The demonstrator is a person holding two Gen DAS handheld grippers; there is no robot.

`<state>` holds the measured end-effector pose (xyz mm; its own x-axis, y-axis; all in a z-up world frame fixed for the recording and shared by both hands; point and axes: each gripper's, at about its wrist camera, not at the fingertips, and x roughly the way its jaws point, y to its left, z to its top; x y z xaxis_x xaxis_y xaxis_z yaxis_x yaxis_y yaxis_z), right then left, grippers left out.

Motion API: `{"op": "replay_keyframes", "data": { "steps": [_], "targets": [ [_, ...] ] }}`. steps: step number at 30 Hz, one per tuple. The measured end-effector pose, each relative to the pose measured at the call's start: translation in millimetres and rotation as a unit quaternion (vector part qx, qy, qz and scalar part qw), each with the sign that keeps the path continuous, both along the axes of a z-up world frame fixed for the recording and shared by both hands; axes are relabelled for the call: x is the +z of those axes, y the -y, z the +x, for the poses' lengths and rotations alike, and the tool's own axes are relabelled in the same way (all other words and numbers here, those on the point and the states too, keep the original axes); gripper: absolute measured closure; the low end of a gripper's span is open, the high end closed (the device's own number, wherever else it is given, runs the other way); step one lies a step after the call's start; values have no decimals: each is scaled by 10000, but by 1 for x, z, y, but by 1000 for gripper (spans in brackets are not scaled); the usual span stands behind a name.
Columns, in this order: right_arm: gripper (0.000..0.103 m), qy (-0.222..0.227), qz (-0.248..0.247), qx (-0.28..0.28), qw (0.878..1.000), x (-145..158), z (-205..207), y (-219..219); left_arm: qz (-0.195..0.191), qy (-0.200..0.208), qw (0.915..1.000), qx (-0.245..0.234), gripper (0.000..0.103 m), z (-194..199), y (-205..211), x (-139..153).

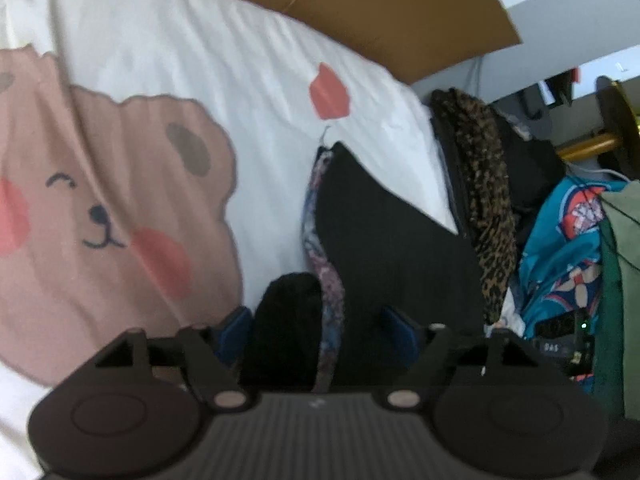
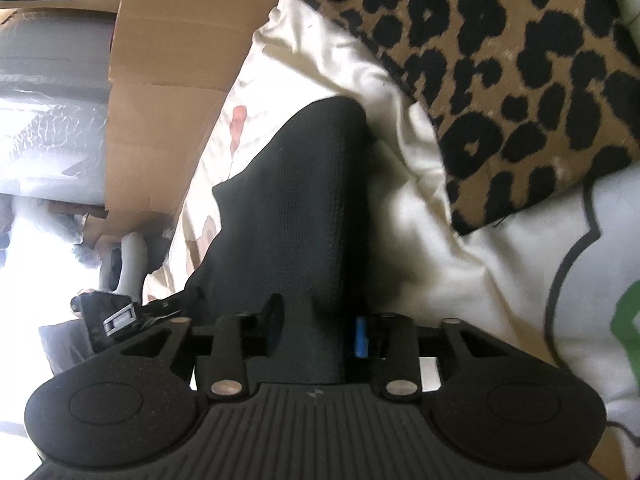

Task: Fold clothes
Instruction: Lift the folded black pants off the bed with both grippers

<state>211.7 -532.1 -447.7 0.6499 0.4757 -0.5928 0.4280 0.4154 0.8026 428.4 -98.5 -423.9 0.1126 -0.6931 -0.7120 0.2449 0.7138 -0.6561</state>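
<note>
Figure: both grippers on one garment, seen along the fingers. In the left wrist view, my left gripper has its blue-padded fingers set fairly wide, with a bunched edge of the black knit garment with a floral-print lining lying between them; the cloth fills the gap, though I cannot tell whether the pads press it firmly. From this gripper the garment runs straight ahead, narrowing to a point, and lies over the white bedsheet printed with a brown bear face.

In the right wrist view, my right gripper is closed to a moderate gap on a thick fold of the same black knit garment, which extends forward along the finger axis to a rounded end. My other gripper shows dimly at the lower left of this view, well off to that side. A leopard-print fabric piece rests on the sheet just beyond and to the right, with a brown cardboard sheet to the left.

I judge the long axis to run forward from both grippers, so the coming fold turns on carrying both held edges the same way, toward the far end, clear of the leopard-print piece.
</note>
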Motion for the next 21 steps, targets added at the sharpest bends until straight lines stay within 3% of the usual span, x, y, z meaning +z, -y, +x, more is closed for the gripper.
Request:
{"op": "replay_keyframes", "data": {
  "steps": [2,6,7,8,9,11,13,16,21],
  "targets": [
    [66,-20,-10,43,10000,-2,2,-3,-138,-34,9999,18,17,-1,0,-2],
    [66,27,-1,8,10000,-7,5,-8,-97,12,9998,-166,18,2,6,-1],
    [67,42,-15,19,10000,-7,7,-10,-69,25,9998,-183,29,3,8,0],
    [67,52,-20,31,10000,-7,7,-10,-25,36,9998,-218,46,3,9,1],
    [68,56,-6,42,10000,-6,8,-11,18,47,9997,-253,47,4,10,1],
    [84,63,15,68,10000,-5,9,-12,37,119,9994,-328,53,2,10,4],
    [85,77,23,77,9999,-3,9,-13,53,97,9992,-387,55,3,12,4],
    [85,103,53,66,9999,-2,8,-14,77,64,9988,-475,54,4,14,4],
    [80,136,101,46,9998,0,8,-15,117,10,9980,-622,34,5,18,4]
  ]
}}
